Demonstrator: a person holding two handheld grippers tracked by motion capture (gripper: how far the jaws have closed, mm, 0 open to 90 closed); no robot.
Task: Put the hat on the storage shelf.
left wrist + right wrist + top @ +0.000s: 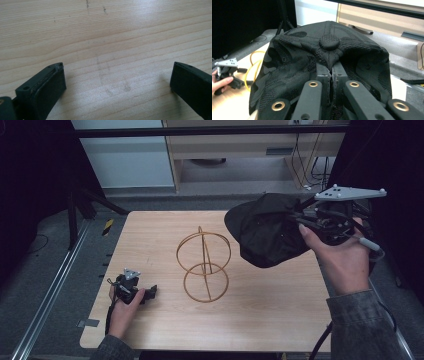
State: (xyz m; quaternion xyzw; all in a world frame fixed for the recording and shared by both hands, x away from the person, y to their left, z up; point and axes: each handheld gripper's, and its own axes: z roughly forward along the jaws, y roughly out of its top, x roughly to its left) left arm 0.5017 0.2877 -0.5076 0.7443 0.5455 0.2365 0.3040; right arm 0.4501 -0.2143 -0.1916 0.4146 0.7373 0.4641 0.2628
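On the bench (280, 320) the gold wire stand (204, 266) rises upright, lower than your right tongs (331, 72) and off toward your left hand. Those tongs are clamped tight on the black cap (267, 230), which hangs in the air just beside the stand's top ring. Your right hand is the nearer one. Your left tongs (117, 75) rest wide apart on the wood, nothing between them.

Black cap (294, 62) – matt knitted cloth (patterned weave), stand (204, 266) of thin golden wire, table (280, 310) pale grained wood
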